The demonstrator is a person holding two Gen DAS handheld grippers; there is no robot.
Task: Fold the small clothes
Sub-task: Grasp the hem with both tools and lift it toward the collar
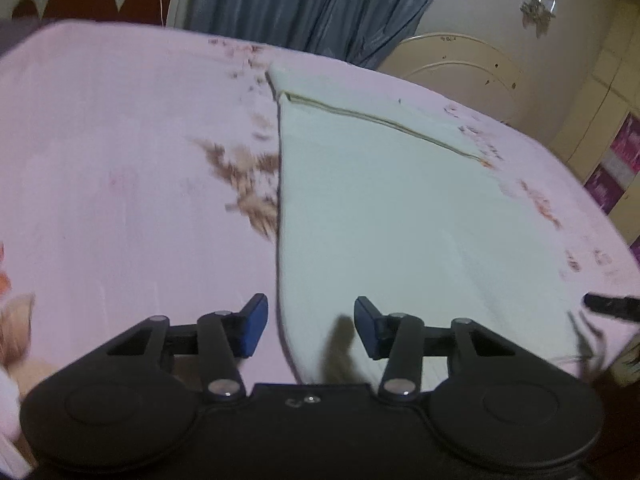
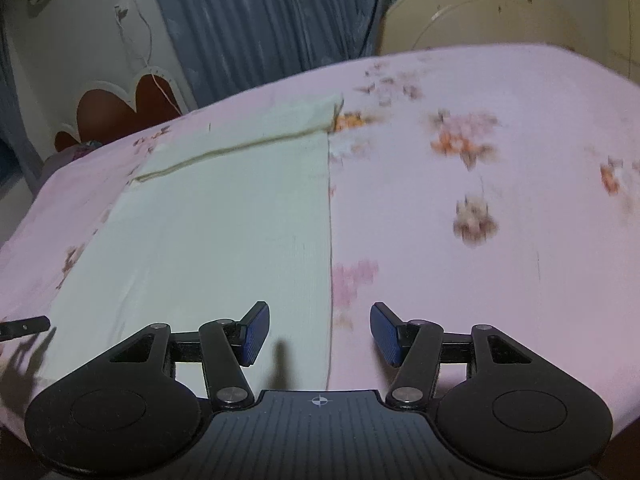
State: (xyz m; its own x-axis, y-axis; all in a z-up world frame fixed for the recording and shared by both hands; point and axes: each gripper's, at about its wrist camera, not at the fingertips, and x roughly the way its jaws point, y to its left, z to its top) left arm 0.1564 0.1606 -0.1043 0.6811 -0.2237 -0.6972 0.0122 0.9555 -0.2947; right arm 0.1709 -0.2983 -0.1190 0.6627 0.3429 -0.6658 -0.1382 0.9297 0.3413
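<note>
A pale green cloth [image 1: 380,208] lies flat on the pink flowered bedsheet [image 1: 120,160], with a folded layer whose hem crosses its far part. My left gripper [image 1: 311,322] hovers over the cloth's near left corner, jaws apart, with the cloth's left edge running under the gap and nothing pinched. In the right wrist view the same cloth [image 2: 224,232] fills the left half. My right gripper [image 2: 320,330] stands open above its near right edge, which passes between the blue pads [image 2: 256,332]. Each view shows a black tip of the other gripper at its side.
A blue curtain [image 1: 312,4] hangs behind the bed. A cream rounded panel [image 1: 460,68] stands at the far right beside pink boxes [image 1: 616,160]. A red scalloped board [image 2: 120,112] leans at the far left. The sheet drops away at the bed's edges.
</note>
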